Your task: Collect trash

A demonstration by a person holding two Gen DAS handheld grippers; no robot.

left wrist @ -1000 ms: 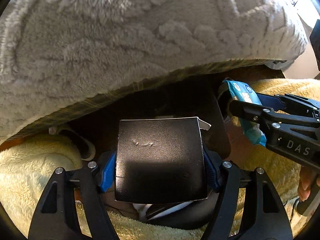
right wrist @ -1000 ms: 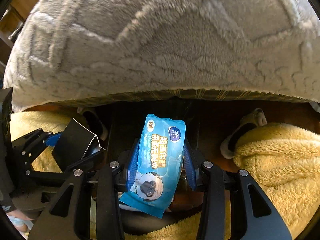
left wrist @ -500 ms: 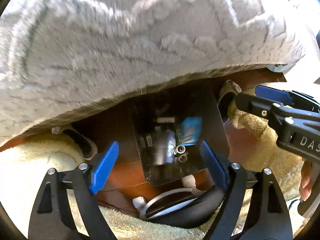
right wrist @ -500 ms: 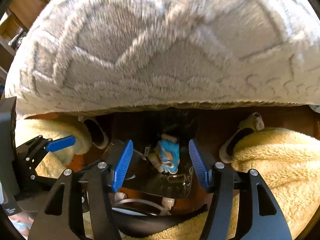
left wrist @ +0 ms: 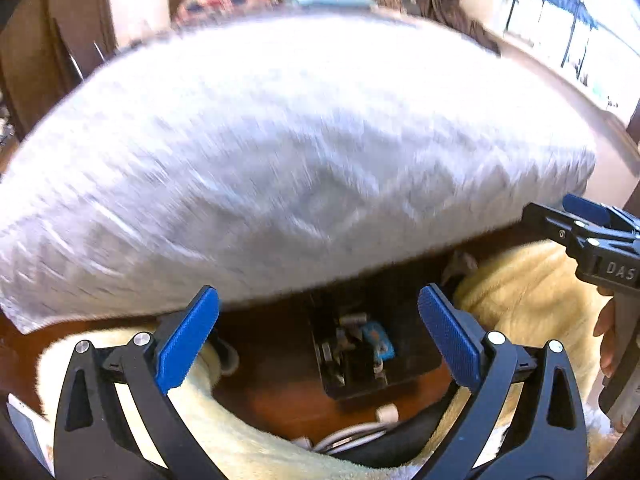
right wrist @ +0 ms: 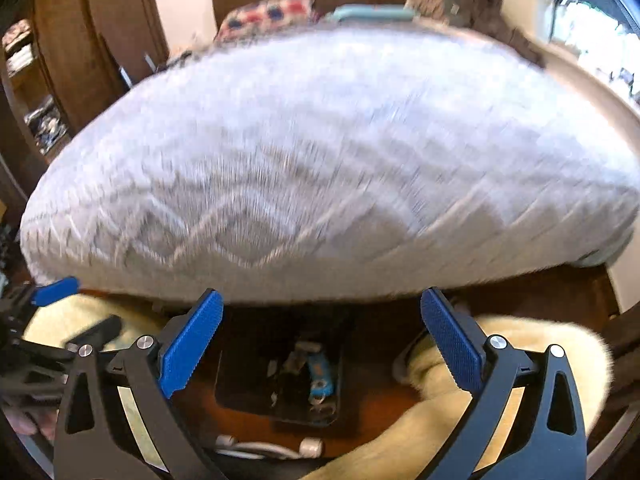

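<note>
Black bin holding blue packet, both claws just opened, empty

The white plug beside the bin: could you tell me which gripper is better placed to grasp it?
Probably right gripper: both have just opened, empty, but the white plug lies centred below it.

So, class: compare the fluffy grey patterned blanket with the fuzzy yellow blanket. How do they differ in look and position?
The fluffy grey patterned blanket is pale grey with a raised zigzag pattern; the fuzzy yellow blanket is plain cream-yellow. The grey one is draped over the bed and overhangs the floor; the yellow one lies lower, bunched on both sides of the dark bin. The grey one fills most of both views; the yellow one shows only in patches. Both are soft plush fabrics.
</note>
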